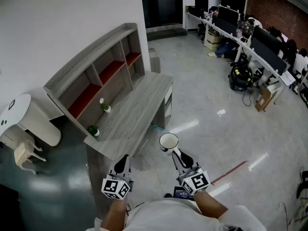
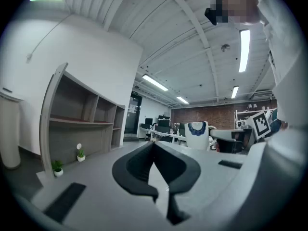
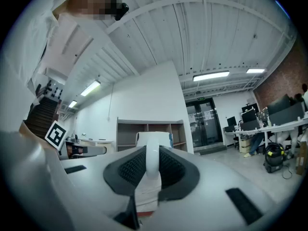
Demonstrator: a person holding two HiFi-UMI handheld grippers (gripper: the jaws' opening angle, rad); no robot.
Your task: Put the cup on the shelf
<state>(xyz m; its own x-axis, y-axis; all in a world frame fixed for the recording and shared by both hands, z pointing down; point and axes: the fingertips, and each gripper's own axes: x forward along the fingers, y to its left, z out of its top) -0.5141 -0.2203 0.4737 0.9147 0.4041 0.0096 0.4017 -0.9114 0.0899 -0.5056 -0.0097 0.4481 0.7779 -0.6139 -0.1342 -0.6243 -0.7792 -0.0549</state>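
Cup point(image 1: 169, 141), white, is clamped by its handle in the jaws of our right gripper point(image 1: 176, 154), in the air just off the bench point(image 1: 139, 105), apart from the shelf point(image 1: 91, 64); our left gripper point(image 1: 122, 162) hangs with jaws closed, empty; 2 small plants point(image 1: 106, 107) stand on the bench.

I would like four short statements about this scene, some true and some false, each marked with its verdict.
1. The right hand-held gripper grips the cup by its handle. True.
2. The left hand-held gripper is shut on nothing. True.
3. The cup is in its place. False: it is held in the air, short of the shelf.
4. Books stand before the shelf. False: two potted plants stand there, on the desk.
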